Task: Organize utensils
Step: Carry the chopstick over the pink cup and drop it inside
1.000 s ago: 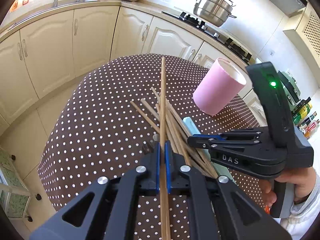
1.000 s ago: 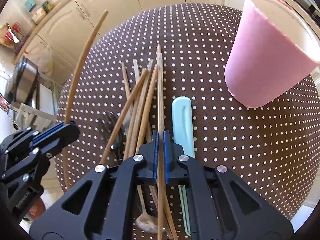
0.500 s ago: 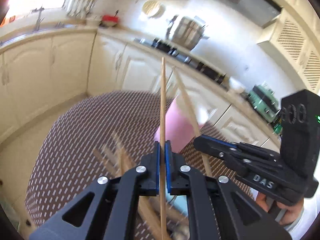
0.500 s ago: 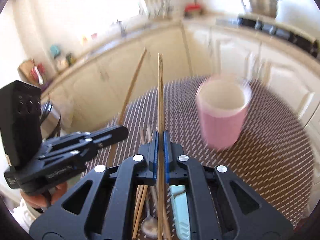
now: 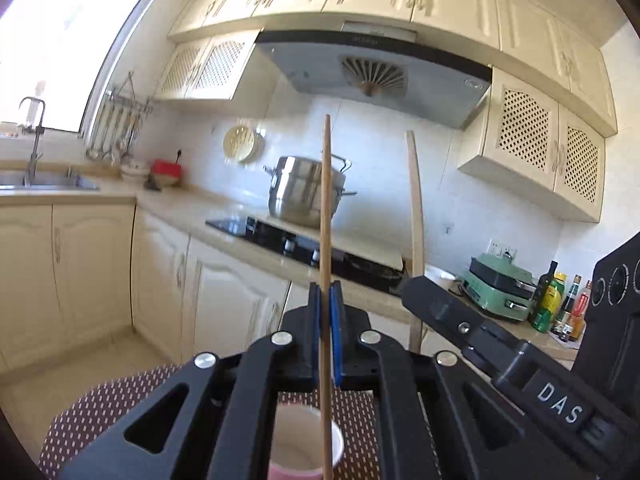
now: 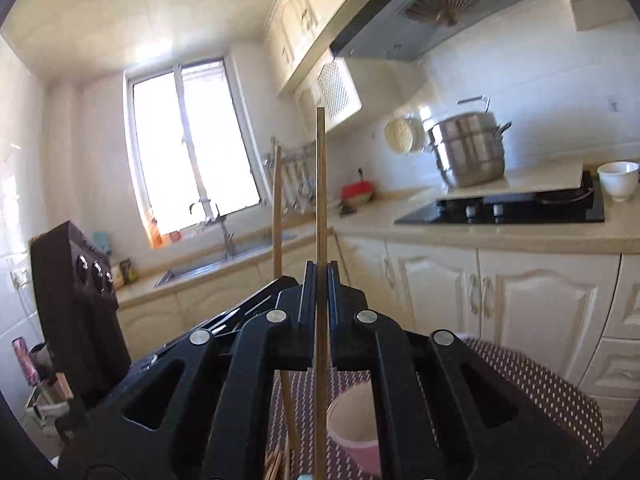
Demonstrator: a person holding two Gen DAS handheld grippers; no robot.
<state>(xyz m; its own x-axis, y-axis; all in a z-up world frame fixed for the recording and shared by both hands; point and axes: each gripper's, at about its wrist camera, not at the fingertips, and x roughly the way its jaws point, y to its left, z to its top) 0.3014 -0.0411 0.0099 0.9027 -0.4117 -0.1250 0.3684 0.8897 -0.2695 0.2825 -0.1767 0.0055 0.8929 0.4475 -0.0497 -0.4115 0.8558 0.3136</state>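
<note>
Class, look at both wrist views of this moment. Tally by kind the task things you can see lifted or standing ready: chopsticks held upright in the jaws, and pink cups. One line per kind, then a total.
Chopsticks held upright: 2 (left gripper's chopstick, right gripper's chopstick)
Pink cups: 1 (pink cup)
Total: 3

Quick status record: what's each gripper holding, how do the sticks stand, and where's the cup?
left gripper: jaws shut on a wooden chopstick, held upright
right gripper: jaws shut on a second chopstick, also upright
pink cup: upright on the dotted tablecloth, below both grippers, mouth open upward
loose chopsticks: on the table beside the cup
</note>
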